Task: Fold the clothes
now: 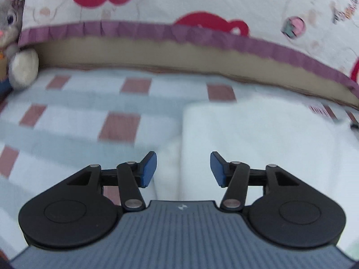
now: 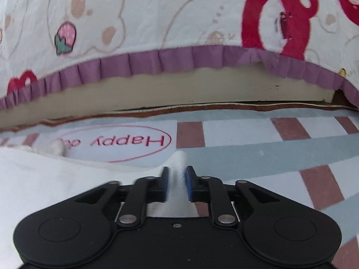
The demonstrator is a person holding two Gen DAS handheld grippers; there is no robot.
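The left tool stood with its two blue-padded fingers spread wide and nothing between them. Just ahead of it and to its right lay the white garment, a soft, fleecy cloth with a straight folded edge running away from the tool and a rounded fold directly under the gap of the fingers. The garment rested on a checked bedsheet of smooth woven look, white squares crossed by pale grey-blue bands with small brick-red squares at the crossings; six such red squares showed clearly ahead and to the left of the left tool.

The right tool had its two blue pads drawn in close on a pinched ridge of the same white garment, whose fuzzy tip stood up just beyond the fingertips; the rest of the cloth spread to the tool's left. Ahead of this tool the sheet bore one red oval outline enclosing upside-down lettering, partly covered by the garment.

Beyond both tools hung a quilted cover printed with red bears and one strawberry, edged with a pleated purple frill, above a plain beige panel. At the far left of the left tool sat one grey plush toy, only partly in view.
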